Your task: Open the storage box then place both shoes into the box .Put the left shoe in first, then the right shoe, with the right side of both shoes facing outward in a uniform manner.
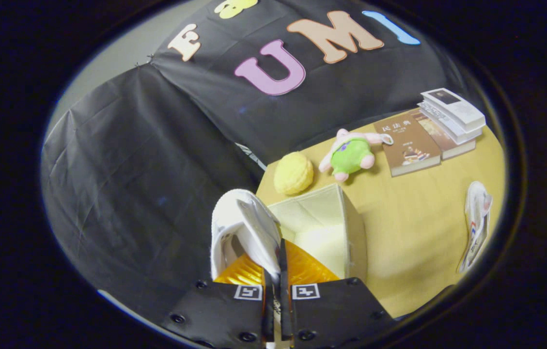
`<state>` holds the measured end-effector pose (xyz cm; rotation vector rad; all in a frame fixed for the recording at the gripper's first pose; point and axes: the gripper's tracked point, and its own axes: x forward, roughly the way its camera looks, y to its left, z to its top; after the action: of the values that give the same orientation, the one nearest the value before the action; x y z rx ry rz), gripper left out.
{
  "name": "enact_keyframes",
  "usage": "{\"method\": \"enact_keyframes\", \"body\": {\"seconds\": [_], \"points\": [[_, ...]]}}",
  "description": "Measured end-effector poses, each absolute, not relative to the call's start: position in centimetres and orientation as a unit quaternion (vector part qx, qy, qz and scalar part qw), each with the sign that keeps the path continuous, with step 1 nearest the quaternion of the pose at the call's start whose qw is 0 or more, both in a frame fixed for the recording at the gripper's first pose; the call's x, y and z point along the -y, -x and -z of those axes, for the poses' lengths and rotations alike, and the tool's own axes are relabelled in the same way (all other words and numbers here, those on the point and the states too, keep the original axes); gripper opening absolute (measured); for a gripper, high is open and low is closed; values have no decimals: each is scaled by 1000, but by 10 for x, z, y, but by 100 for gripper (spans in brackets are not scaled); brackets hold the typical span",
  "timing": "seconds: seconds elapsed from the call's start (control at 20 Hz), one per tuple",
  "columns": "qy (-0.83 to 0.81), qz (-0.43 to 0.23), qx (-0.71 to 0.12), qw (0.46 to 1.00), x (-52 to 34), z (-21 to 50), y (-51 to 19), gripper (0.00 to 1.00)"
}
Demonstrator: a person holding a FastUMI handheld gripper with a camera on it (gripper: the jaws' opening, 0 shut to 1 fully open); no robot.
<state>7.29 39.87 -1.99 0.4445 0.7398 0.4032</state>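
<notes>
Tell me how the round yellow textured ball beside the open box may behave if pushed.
The round yellow textured ball probably rolls easily, being round on a flat wooden table. Its fuzzy look suggests it is light and soft.

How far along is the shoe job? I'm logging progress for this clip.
Done: the storage box stands open and looks empty inside. In hand: the gripper has its fingers shut on a white shoe, held up beside the box. Left: that shoe is not yet in the box, and the other shoe lies on the yellow table, untouched.
</notes>
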Motion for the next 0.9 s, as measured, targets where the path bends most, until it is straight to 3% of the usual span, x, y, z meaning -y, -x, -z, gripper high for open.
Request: {"method": "enact_keyframes", "body": {"seconds": [0.3,0.9], "points": [[-188,-98,-399,892,-412,70,-97,9],[-134,6,-501,855,-434,161,-83,9]]}}
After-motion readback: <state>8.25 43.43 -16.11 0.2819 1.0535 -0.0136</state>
